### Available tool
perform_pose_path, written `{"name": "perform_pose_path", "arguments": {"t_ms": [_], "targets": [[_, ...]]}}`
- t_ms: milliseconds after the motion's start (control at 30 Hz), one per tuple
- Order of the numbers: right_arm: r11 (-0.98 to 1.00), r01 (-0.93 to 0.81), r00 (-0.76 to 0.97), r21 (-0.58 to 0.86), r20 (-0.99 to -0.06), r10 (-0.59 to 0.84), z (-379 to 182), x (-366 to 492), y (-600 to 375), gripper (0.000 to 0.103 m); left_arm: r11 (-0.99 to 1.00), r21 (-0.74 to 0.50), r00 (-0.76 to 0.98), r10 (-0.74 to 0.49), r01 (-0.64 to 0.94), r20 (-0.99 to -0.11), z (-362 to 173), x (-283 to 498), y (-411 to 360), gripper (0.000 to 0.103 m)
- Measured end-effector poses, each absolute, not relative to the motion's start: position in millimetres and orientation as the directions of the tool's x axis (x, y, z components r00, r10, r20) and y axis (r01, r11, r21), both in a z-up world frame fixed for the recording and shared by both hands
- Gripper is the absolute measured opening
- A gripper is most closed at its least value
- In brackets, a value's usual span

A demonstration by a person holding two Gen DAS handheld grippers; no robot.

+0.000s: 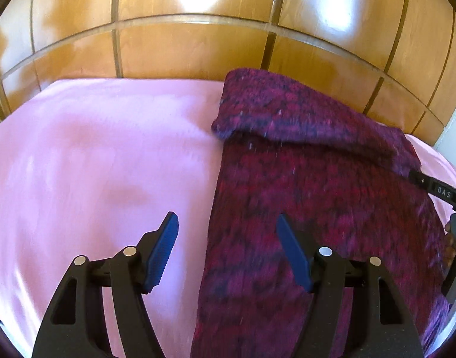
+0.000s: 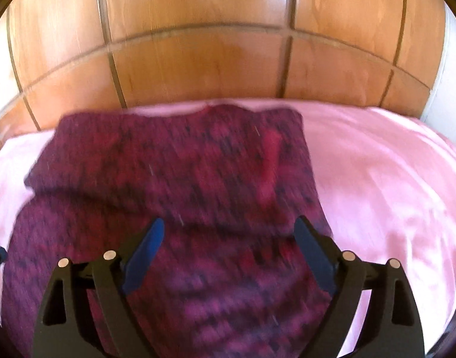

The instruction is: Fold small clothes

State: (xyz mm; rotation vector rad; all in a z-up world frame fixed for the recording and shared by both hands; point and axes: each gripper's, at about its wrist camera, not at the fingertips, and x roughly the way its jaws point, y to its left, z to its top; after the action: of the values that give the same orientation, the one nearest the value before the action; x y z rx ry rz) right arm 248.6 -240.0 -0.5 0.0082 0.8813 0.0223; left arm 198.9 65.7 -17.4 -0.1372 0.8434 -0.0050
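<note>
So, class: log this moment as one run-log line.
left gripper: open | right gripper: open | purple knit garment: partly folded on pink sheet

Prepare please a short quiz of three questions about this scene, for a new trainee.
1. True or false: the left hand-held gripper is shut on the purple knitted garment.
2. What colour is the sheet under the garment? A) white B) pink C) green
3. Fill in: behind the bed stand ____ panels.

Key:
1. False: its jaws stand open and hold nothing.
2. B.
3. Wooden.
</note>
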Motion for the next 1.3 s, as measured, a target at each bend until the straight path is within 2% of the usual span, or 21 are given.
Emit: {"name": "perform_pose_path", "arguments": {"t_ms": [167, 267, 533, 800, 833, 900, 933, 1033, 1100, 1167, 1300], "targets": [[0.999, -0.028, 0.589, -0.017, -0.808, 0.003, -13.4, 209.9, -254.9, 0.089, 0.989, -0.141, 0.652, -0.079, -0.044, -0.754, -25.0, 162.1, 75.6, 0.067], [0.999, -0.037, 0.570, -0.032, -0.821, -0.005, -20.7, 185.8, -266.1, 0.090, 0.984, -0.175, 0.627, -0.117, -0.032, -0.770, -33.0, 142.8, 82.1, 0.059], [0.987, -0.044, 0.512, 0.156, -0.844, 0.157, -32.3, 108.1, -291.7, 0.089, 0.978, -0.209, 0.616, -0.159, -0.010, -0.771, -39.4, 94.7, 88.0, 0.058], [0.960, -0.072, 0.477, 0.271, -0.836, 0.272, -25.1, 54.7, -286.1, 0.068, 0.967, -0.255, 0.578, -0.224, 0.029, -0.785, -40.1, 66.7, 92.7, 0.055], [0.957, -0.076, 0.466, 0.279, -0.839, 0.281, -27.0, 47.2, -286.1, 0.066, 0.963, -0.265, 0.566, -0.247, 0.053, -0.786, -40.3, 62.8, 91.0, 0.049], [0.953, -0.072, 0.444, 0.295, -0.846, 0.295, -31.1, 38.4, -285.7, 0.060, 0.959, -0.268, 0.548, -0.272, 0.090, -0.791, -41.5, 57.0, 85.8, 0.044], [0.949, -0.070, 0.429, 0.309, -0.849, 0.308, -33.9, 35.3, -286.0, 0.059, 0.957, -0.271, 0.536, -0.285, 0.106, -0.795, -43.6, 54.2, 82.6, 0.034], [0.942, -0.070, 0.396, 0.327, -0.858, 0.327, -39.5, 29.7, -285.9, 0.044, 0.956, -0.254, 0.530, -0.294, 0.150, -0.795, -44.7, 48.2, 75.3, 0.018], [0.941, -0.095, 0.382, 0.324, -0.861, 0.335, -36.6, 27.5, -285.1, 0.023, 0.948, -0.275, 0.530, -0.316, 0.157, -0.787, -40.9, 48.1, 77.2, 0.015], [0.936, -0.105, 0.386, 0.335, -0.854, 0.349, -27.5, 30.4, -288.2, 0.018, 0.933, -0.319, 0.536, -0.356, 0.166, -0.766, -30.8, 47.6, 81.6, 0.014], [0.897, -0.129, 0.445, 0.422, -0.784, 0.433, 4.0, 33.3, -294.1, 0.017, 0.865, -0.460, 0.558, -0.486, 0.200, -0.672, -1.3, 53.3, 94.4, 0.014]]}}
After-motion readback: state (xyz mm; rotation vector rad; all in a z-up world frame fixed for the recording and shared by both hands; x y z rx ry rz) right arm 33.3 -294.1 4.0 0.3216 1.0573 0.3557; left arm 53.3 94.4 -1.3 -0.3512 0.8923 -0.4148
